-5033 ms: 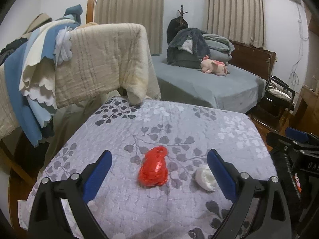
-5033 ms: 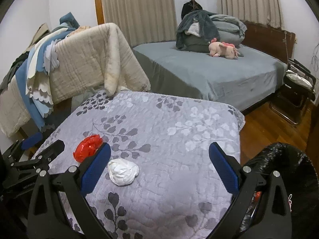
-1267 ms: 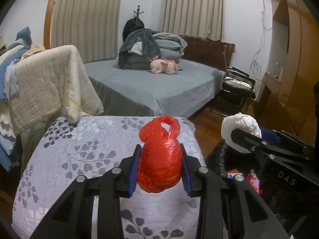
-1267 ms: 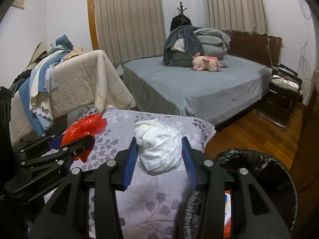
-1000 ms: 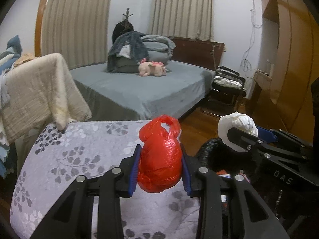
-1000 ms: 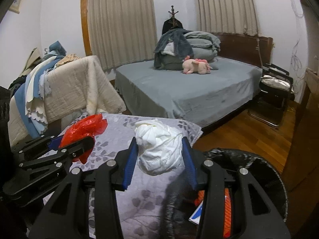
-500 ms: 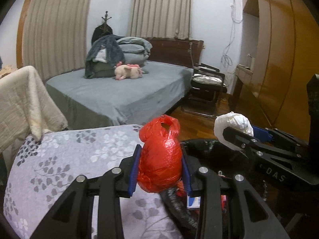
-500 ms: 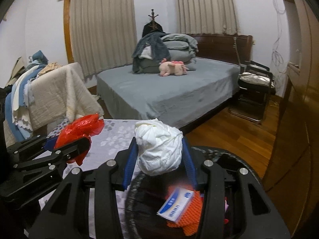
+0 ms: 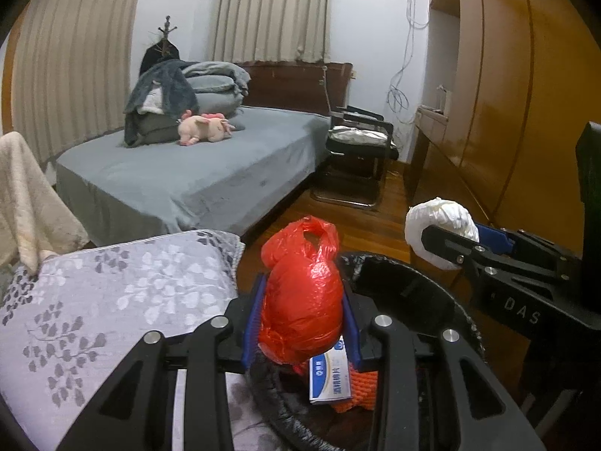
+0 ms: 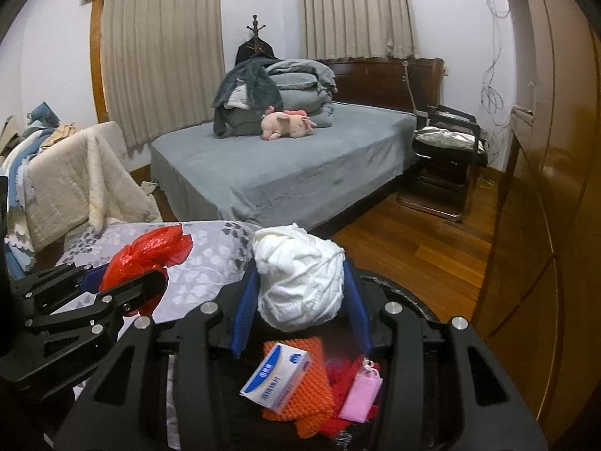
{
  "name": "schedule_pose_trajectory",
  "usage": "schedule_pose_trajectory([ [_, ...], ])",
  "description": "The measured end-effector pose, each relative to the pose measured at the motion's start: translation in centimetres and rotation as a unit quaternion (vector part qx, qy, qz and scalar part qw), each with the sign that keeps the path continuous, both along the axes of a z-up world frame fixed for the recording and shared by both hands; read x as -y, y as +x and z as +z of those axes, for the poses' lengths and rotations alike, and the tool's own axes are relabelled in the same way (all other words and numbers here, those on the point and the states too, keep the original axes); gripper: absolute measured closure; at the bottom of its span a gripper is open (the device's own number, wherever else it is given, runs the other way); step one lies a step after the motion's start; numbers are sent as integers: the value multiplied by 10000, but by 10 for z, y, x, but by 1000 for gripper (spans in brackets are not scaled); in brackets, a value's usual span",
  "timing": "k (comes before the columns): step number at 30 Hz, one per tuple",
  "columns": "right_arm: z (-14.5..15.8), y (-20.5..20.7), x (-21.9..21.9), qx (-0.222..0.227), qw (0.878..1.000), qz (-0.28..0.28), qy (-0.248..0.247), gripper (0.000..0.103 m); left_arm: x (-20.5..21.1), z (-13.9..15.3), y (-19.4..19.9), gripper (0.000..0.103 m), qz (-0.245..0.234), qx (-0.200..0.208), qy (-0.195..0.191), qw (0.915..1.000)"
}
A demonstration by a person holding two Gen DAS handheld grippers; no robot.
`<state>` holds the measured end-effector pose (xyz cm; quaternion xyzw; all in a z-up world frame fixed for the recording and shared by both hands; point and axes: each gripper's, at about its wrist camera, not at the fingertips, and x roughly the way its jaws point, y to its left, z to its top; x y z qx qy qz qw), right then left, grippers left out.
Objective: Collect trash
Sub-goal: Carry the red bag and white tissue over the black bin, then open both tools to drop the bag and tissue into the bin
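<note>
The left gripper (image 9: 302, 332) is clamped on a knotted red plastic bag (image 9: 302, 300), its blue pads pressing both sides, and the right gripper (image 10: 300, 302) is clamped the same way on a crumpled white paper wad (image 10: 298, 282). Both bundles hang over the round bin lined with a black bag (image 9: 409, 282), which stands just beside the edge of the grey floral quilted cover (image 9: 112, 300). Inside the bin lie a white-and-blue cardboard box (image 10: 276, 377), an orange mesh piece (image 10: 311, 398) and a small pink packet (image 10: 362, 394). The red bag sits over the bin's side nearest the quilted cover, close to the rim, so a release here could let it catch the rim and roll onto the cover or the wooden floor (image 10: 424, 248); the thin plastic may also cling to a pad and lag when the jaws part. The white wad looks better centred over the bin, yet it is light and bulky and could bounce off the box lying on top of the heap. The two grippers are near each other over the bin, so a careless swing could knock them together.
</note>
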<state>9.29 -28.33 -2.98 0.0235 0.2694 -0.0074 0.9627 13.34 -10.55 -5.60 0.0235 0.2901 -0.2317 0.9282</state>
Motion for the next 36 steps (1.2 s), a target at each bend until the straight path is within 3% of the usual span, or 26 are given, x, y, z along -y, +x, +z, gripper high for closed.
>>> schedule_pose_trajectory([
  [19,-61,13,51,-621,9962,-606,-42,56,61,-59,38,66,-582,-486,80,9971],
  [21,-67,14,54,-677,9958,-617,-40,50,65,-63,41,62,-655,-546,103,9963],
  [24,-70,15,57,-704,9952,-677,-47,43,66,-66,43,48,-671,-613,86,9958],
  [29,-67,11,62,-621,9948,-803,-76,21,55,-63,39,34,-532,-528,124,9971],
  [36,-50,-1,52,-561,9964,-638,22,8,26,-49,23,10,-230,-368,227,9988],
])
